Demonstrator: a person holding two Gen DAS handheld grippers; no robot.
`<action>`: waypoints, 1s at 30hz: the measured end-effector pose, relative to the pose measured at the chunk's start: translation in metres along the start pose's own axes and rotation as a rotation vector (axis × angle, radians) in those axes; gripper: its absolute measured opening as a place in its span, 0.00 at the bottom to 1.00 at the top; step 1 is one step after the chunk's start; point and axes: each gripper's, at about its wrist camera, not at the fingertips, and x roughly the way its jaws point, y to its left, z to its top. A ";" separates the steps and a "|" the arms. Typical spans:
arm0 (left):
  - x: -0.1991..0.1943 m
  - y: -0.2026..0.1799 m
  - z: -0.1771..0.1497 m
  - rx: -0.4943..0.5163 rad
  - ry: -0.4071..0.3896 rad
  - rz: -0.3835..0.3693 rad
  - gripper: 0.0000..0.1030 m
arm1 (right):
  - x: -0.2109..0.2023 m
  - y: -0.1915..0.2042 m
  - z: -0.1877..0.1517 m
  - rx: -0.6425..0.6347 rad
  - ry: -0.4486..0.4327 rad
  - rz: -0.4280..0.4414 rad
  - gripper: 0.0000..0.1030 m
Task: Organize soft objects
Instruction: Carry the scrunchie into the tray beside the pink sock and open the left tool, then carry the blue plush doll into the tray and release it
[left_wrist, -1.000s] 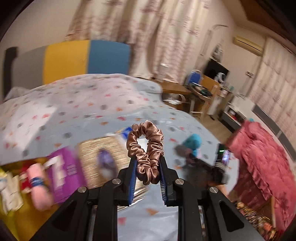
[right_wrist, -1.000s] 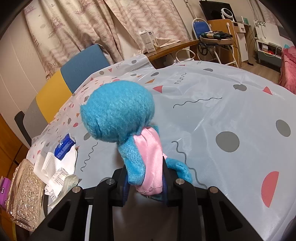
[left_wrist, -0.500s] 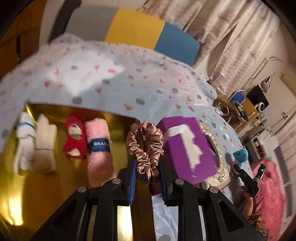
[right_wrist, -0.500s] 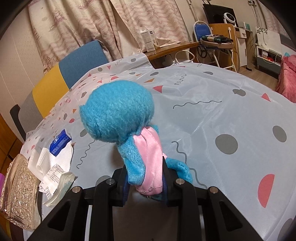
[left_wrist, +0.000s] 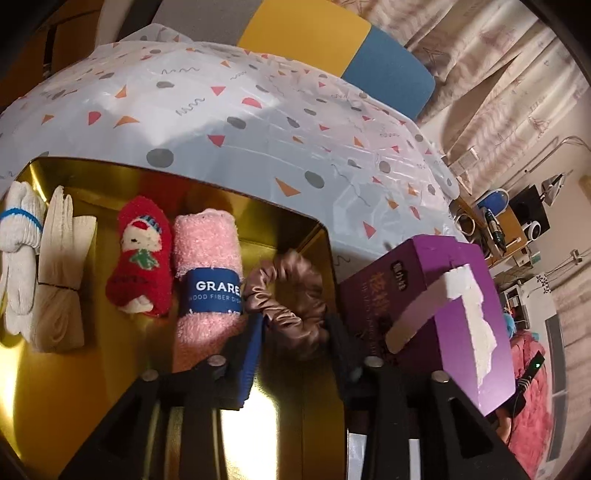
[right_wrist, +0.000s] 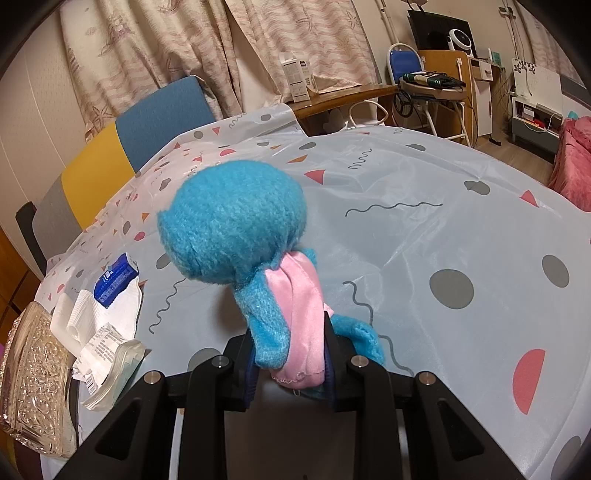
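Note:
In the left wrist view a bronze satin scrunchie (left_wrist: 291, 299) lies at the right end of a gold tray (left_wrist: 110, 387), next to a pink rolled towel (left_wrist: 207, 258). My left gripper (left_wrist: 294, 323) straddles the scrunchie, its jaws opening and the pads standing off the fabric. Also in the tray are a red sock (left_wrist: 142, 254), a cream cloth bundle (left_wrist: 61, 277) and white socks (left_wrist: 18, 251). In the right wrist view my right gripper (right_wrist: 290, 343) is shut on a blue plush toy (right_wrist: 236, 225) in a pink dress, held upright above the tablecloth (right_wrist: 461, 229).
A purple tissue box (left_wrist: 443, 302) stands just right of the tray. On the right wrist view's left edge lie an ornate glass dish (right_wrist: 37, 376), crumpled paper and plastic, and a blue-labelled packet (right_wrist: 114, 280). A multicoloured chair back (right_wrist: 147, 118) stands behind the table.
The left gripper swung from over the table down into the gold tray with the scrunchie, then spread its jaws and the scrunchie settled in the tray. The right gripper and plush stayed put.

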 end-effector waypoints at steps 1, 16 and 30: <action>0.000 -0.001 0.001 0.005 -0.005 0.005 0.42 | 0.000 0.000 0.000 -0.003 0.000 -0.003 0.25; -0.057 -0.013 -0.053 0.197 -0.124 0.083 0.61 | -0.021 0.016 0.005 -0.033 0.045 -0.035 0.26; -0.106 -0.002 -0.098 0.254 -0.234 0.123 0.80 | -0.154 0.098 0.014 -0.153 -0.062 0.161 0.23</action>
